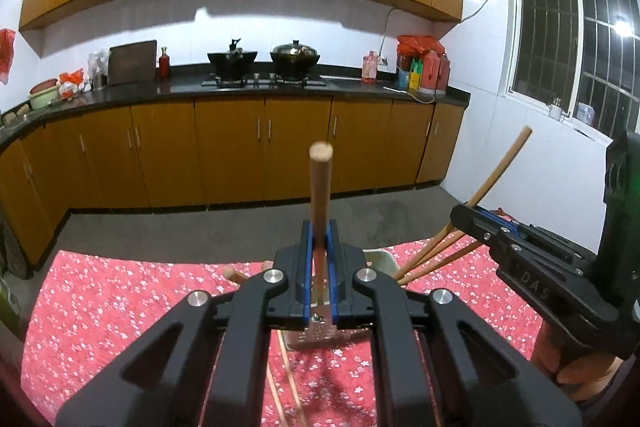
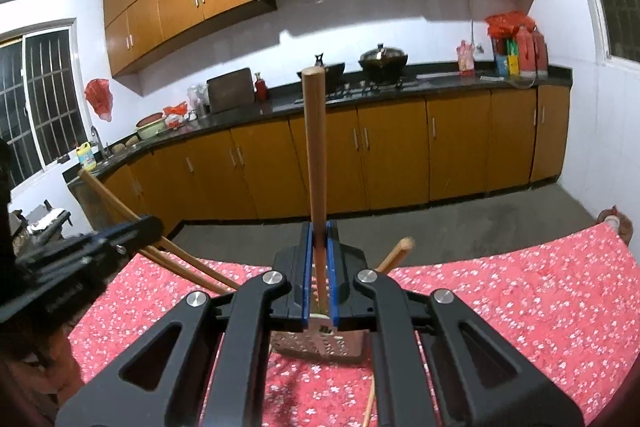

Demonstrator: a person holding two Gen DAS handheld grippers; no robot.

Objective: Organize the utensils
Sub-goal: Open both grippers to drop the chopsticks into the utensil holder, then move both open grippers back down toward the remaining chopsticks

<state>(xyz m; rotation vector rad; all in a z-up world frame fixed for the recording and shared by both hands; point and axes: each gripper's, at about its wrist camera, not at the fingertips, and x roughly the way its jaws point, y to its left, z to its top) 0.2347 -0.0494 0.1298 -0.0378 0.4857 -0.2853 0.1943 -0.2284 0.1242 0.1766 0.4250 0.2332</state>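
Note:
My left gripper is shut on a wooden utensil handle that stands upright, its lower end in a perforated metal utensil holder on the red floral tablecloth. My right gripper is shut on another wooden handle, also upright over the metal holder. The right gripper also shows in the left wrist view, with several wooden sticks leaning from the holder beside it. The left gripper appears at the left of the right wrist view.
Loose chopsticks lie on the cloth in front of the holder. Another wooden handle leans right from the holder. Beyond the table edge lie bare floor, brown cabinets and a counter with woks.

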